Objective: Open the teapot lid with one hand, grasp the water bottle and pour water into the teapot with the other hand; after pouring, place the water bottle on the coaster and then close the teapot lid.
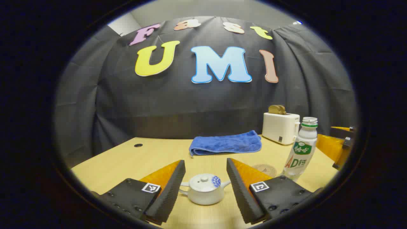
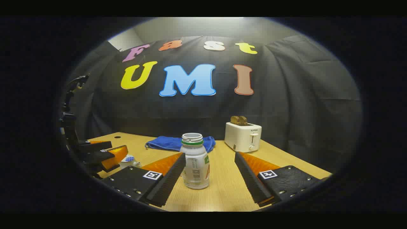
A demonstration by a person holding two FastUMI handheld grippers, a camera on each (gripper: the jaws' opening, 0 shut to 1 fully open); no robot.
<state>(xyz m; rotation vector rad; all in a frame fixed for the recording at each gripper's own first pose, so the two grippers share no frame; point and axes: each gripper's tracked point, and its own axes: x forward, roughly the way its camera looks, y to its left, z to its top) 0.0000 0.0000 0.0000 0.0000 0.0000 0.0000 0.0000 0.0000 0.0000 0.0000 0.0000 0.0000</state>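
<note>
Teapot (image 1: 204, 189), lid on, sits on the table (image 1: 127, 159) between the spread fingers of the left gripper (image 1: 205, 187), touching neither; spout points to the view's right, handle to its left. In the right gripper view the pot (image 2: 128, 160) peeks out at far left, partly hidden behind the left gripper (image 2: 108, 156). Bottle (image 2: 194, 162) stands upright, cap off, between the right gripper's (image 2: 210, 178) wide-open fingers, w/ a gap on the right side; on the left side contact can't be told. In the left gripper view the bottle (image 1: 300, 149) is right of the pot, w/ the round coaster (image 1: 264, 169) lying flat between them, nearer the bottle. Right gripper (image 1: 337, 146) shows at that view's right edge. Farther back: folded blue towel (image 1: 225, 143) mid-table, white toaster (image 1: 280, 128) w/ bread in its slots at rear right.
</note>
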